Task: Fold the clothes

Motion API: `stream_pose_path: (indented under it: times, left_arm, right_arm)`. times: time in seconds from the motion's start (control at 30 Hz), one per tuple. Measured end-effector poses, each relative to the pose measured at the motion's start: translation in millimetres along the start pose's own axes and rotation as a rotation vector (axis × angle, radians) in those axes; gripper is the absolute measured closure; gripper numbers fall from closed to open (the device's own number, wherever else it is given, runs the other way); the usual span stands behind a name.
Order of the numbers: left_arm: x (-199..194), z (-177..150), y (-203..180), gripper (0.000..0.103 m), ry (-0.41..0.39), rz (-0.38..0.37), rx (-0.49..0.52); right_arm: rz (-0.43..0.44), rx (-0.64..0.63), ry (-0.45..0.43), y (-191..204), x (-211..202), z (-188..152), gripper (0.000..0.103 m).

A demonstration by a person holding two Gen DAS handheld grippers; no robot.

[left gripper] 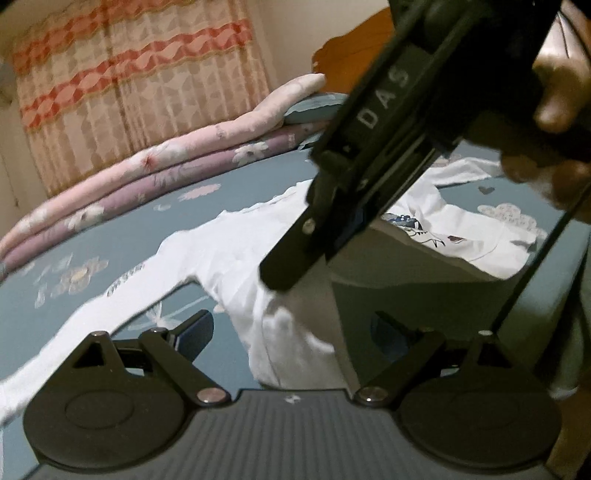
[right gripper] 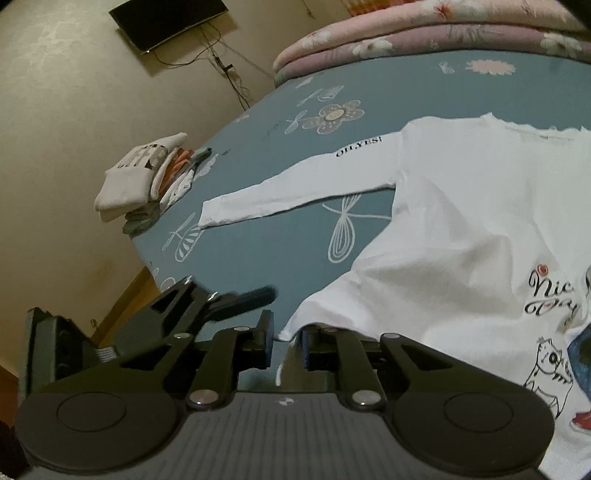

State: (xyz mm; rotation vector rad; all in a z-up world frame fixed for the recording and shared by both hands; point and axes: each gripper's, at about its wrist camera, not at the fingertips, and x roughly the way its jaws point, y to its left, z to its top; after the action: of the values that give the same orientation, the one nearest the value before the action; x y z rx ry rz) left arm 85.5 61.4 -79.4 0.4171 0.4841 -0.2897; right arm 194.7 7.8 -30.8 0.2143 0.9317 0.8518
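Observation:
A white long-sleeved shirt [left gripper: 236, 251] [right gripper: 461, 221] with a cartoon print lies spread on the teal bed sheet [right gripper: 258, 240]. One sleeve [right gripper: 295, 184] stretches out to the side. In the right wrist view my right gripper [right gripper: 288, 343] sits at the shirt's hem corner, its fingers nearly together with the fabric edge between the pads. From the left wrist view that same gripper [left gripper: 291, 266] comes down onto the shirt, held by a hand [left gripper: 554, 92]. My left gripper [left gripper: 291, 328] is wide open just above the shirt's side, nothing between its fingers.
A stack of folded clothes [right gripper: 147, 177] sits at the bed's edge. Folded pink and purple quilts [left gripper: 147, 166] [right gripper: 424, 33] line the far side. A curtain [left gripper: 129, 92], a wooden headboard [left gripper: 354, 48] and a wall TV [right gripper: 166, 22] stand beyond the bed.

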Motion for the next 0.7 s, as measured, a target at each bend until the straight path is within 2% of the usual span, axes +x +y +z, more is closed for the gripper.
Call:
stream_pose_path:
  times: [0.07,0.17,0.23,0.3,0.43,0.53,0.63,0.7]
  left_arm:
    - [7,3,-5,0.011,-0.003,0.009,0.031]
    - [16,3,-12,0.011,0.017,0.073,0.078]
    - [16,1,-9,0.011,0.027,0.09,0.065]
    - [14,-2,-5,0.011,0.037,0.102,0.057]
    - [8,-4,-2,0.011,0.041,0.158,0.08]
    - [9,-2,-8,0.015,0.044,0.188,0.131]
    - [10,1,-14,0.019,0.047,0.217,0.182]
    - [11,2,-17,0.039,0.049,0.237,0.217]
  right_arm:
    - [0.006,0.013,0.005,-1,-1,-4,0.08]
    - [-0.009,0.011,0.023,-3,-4,-10,0.077]
    - [-0.024,0.006,0.046,-6,-7,-16,0.073]
    - [-0.04,0.009,0.069,-11,-14,-25,0.064]
    - [-0.076,0.02,0.088,-22,-37,-46,0.059]
    - [-0.165,-0.014,0.057,-27,-61,-63,0.054]
    - [-0.31,-0.088,0.026,-33,-84,-81,0.049]
    - [-0.422,-0.123,0.023,-42,-95,-95,0.044]
